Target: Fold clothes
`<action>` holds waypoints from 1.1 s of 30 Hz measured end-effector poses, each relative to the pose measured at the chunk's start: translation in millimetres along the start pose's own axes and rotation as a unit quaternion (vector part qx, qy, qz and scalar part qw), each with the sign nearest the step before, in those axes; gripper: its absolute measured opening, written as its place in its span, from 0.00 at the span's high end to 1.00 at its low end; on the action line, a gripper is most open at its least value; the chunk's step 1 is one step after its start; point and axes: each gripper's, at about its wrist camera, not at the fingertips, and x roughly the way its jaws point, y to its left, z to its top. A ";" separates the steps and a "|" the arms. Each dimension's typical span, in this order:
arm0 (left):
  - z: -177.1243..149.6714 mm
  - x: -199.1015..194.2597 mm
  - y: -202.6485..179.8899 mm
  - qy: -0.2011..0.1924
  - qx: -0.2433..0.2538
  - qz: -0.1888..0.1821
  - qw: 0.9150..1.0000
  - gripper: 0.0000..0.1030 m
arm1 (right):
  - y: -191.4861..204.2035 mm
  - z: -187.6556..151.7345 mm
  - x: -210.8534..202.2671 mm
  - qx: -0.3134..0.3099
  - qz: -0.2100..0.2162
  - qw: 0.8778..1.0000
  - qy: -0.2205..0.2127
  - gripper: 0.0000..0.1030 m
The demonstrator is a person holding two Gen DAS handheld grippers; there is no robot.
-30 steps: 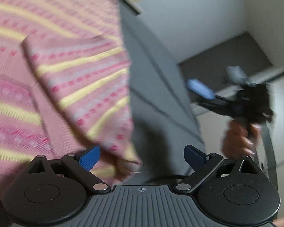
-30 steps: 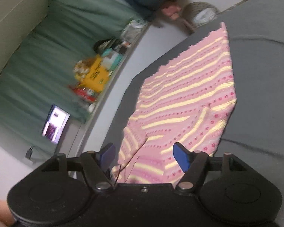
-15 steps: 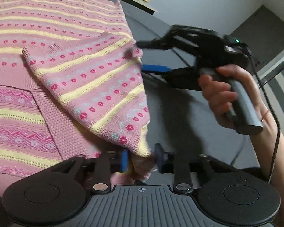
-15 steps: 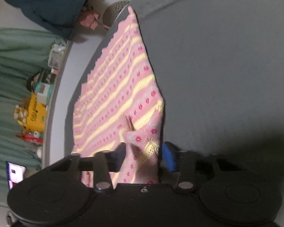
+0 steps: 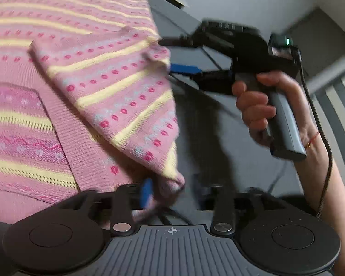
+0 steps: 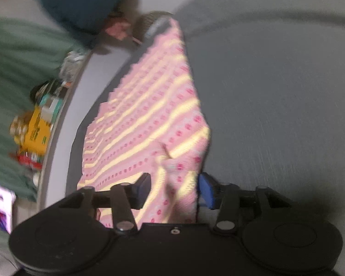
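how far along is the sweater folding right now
Early stage. Done: one side flap of the pink striped sweater already lies over the body. In hand: the left claw and right claw each pinch that flap's edge above the grey surface. Left: the remaining folds.

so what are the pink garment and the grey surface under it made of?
Pink garment: looks like soft matte knit, going by the ribbed band, openwork yellow stripes and floppy drape. Grey surface: probably matte woven fabric, with faint weave and soft creases; fibre unclear.

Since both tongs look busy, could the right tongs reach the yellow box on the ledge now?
Probably not: the right tongs are shut on the pink striped knitted garment, and the yellow box sits off the grey surface.
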 end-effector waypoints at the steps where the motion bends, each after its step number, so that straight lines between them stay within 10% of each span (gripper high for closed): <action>1: 1.5 -9.4 -5.5 0.005 0.027 0.003 1.000 0.09 | 6.3 -2.5 -7.5 -0.022 -0.002 1.000 -0.007 0.55; 9: 17.7 -126.8 -15.8 0.078 0.224 0.095 0.967 0.08 | 59.1 -21.5 -77.3 -0.141 0.029 0.987 -0.078 0.49; 13: 10.2 -170.7 -3.4 0.098 0.351 0.220 0.905 0.08 | 88.9 -36.5 -102.0 -0.172 0.065 0.980 -0.081 0.43; 16: -5.4 -172.8 18.5 0.115 0.422 0.279 0.855 0.08 | 120.7 -67.5 -102.5 -0.273 -0.009 0.962 -0.020 0.38; 21: -36.9 -162.9 53.0 0.136 0.528 0.328 0.772 0.09 | 150.7 -139.0 -71.7 -0.471 -0.164 0.865 0.064 0.35; 28: -78.8 -147.7 64.4 0.136 0.652 0.334 0.667 0.09 | 146.9 -217.1 -33.1 -0.644 -0.250 0.714 0.112 0.35; 31: -93.0 -136.8 65.9 0.148 0.679 0.354 0.626 0.09 | 146.1 -245.0 -17.2 -0.695 -0.270 0.654 0.131 0.35; 33: -98.2 -130.8 69.0 0.149 0.687 0.359 0.614 0.09 | 145.2 -258.5 -7.9 -0.716 -0.272 0.629 0.137 0.32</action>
